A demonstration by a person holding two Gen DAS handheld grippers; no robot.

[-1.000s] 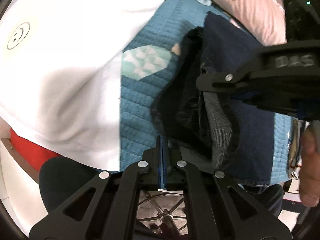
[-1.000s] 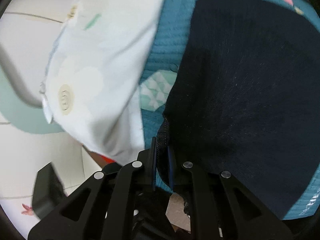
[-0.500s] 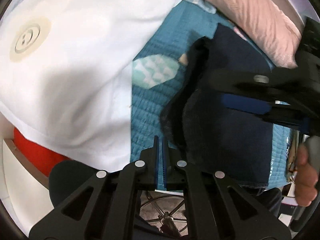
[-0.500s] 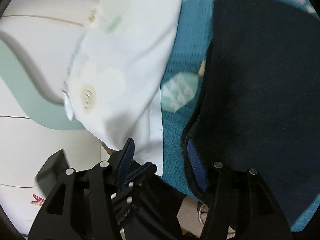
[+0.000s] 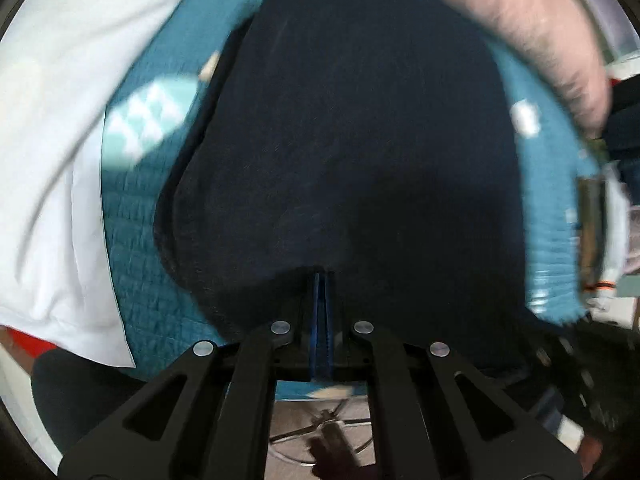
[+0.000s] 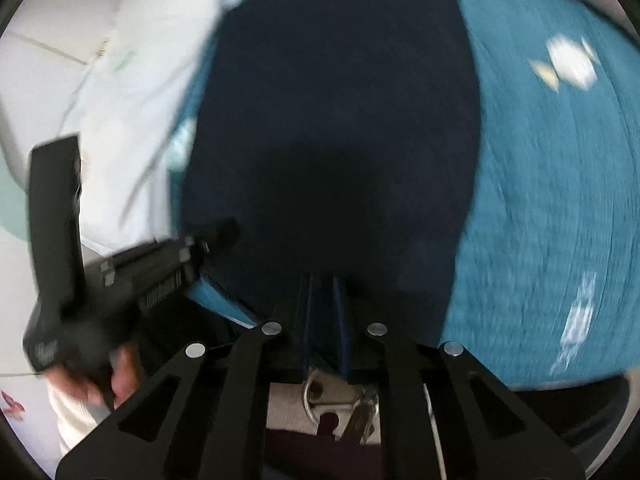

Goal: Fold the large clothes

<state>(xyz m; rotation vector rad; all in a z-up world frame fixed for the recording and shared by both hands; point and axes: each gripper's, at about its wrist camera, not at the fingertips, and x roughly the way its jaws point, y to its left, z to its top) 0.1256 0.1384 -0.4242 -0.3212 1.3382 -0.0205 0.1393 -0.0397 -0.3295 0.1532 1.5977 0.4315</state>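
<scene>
A dark navy garment (image 5: 352, 152) lies flat on a teal quilted bedspread (image 5: 132, 216); it also fills the middle of the right wrist view (image 6: 336, 140). My left gripper (image 5: 323, 276) is shut on the garment's near hem. My right gripper (image 6: 323, 280) is nearly closed, its fingers pinching the near edge of the same garment. In the right wrist view the left gripper's body (image 6: 152, 276) shows at the left, beside the garment's edge. Both views are motion-blurred.
A white pillow (image 5: 52, 128) lies left of the garment, also in the right wrist view (image 6: 132, 92). A pink pillow (image 5: 520, 28) lies at the far right. The bed's near edge runs below the grippers, with floor and a metal object (image 6: 340, 400) underneath.
The right gripper opened, shifted right along the hem and closed on it again. The left gripper moved right onto the hem. The garment, bunched and lifted before, now lies spread flat.
</scene>
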